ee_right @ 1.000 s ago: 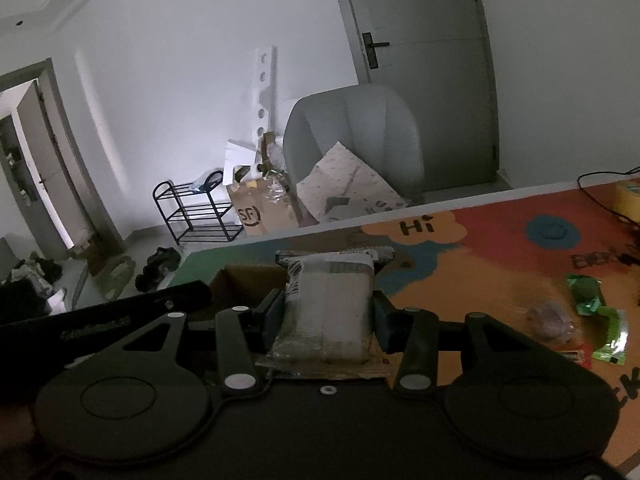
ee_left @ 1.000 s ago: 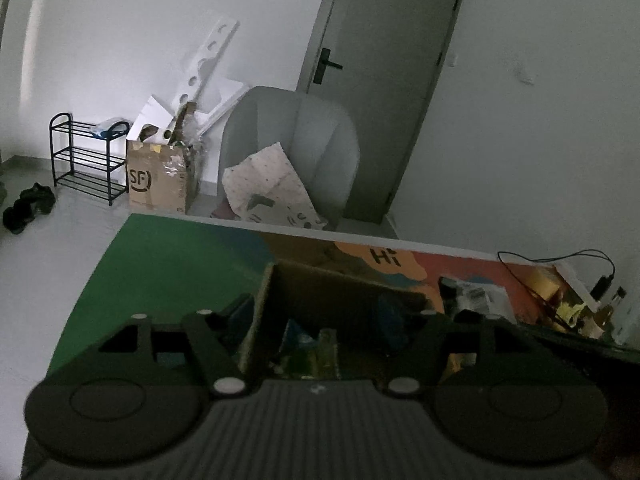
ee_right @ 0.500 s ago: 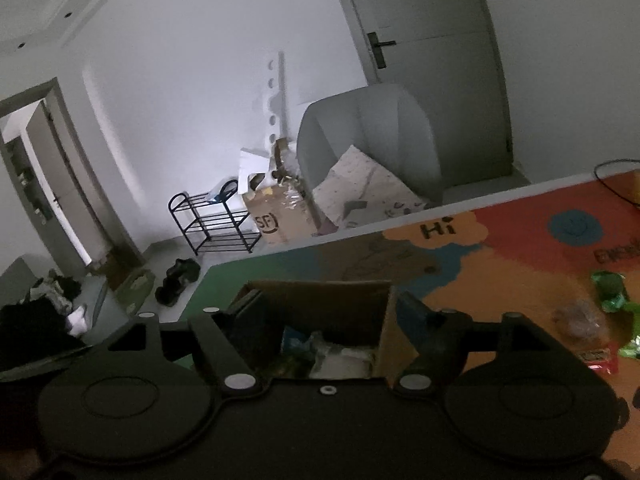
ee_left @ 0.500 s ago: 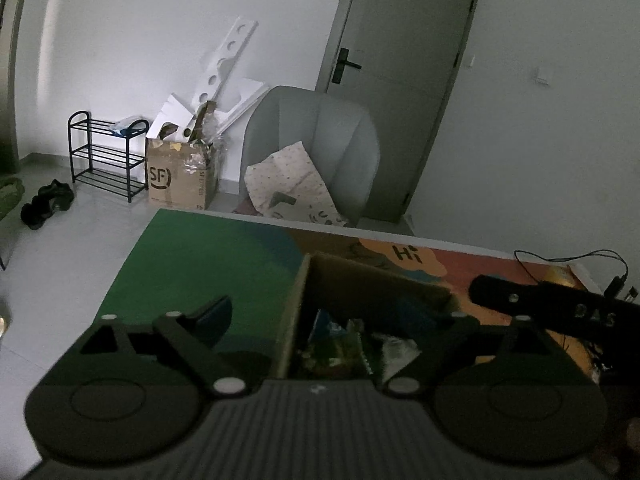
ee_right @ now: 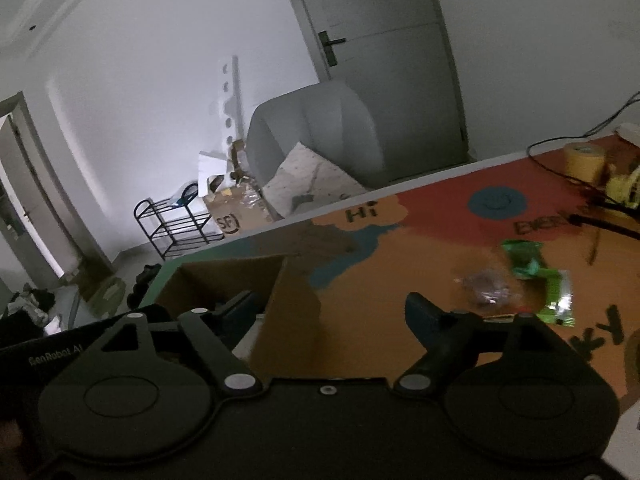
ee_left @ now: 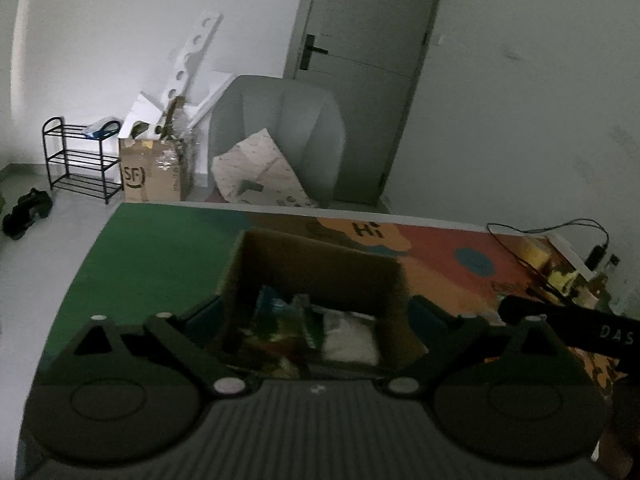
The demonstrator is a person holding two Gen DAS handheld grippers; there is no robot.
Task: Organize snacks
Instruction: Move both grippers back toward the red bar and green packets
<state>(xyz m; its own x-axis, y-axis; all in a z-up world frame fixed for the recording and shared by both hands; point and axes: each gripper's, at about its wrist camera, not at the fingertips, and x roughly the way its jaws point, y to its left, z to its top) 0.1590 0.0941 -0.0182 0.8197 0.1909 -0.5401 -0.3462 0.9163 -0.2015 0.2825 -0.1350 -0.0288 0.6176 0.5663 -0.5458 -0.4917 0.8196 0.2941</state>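
An open cardboard box stands on the colourful mat and holds several snack packets, among them a white packet and green ones. My left gripper is open with its fingers on either side of the box. My right gripper is open and empty, straddling the box's right wall. On the mat to the right lie green snack packets and a clear wrapped snack.
A roll of tape, cables and yellow items lie at the mat's far right. A grey armchair, an SF carton and a black shoe rack stand beyond the table.
My right gripper held a pale packet over the box a second ago, let it go into the box, and has now swung right. My left gripper stayed open around the box.
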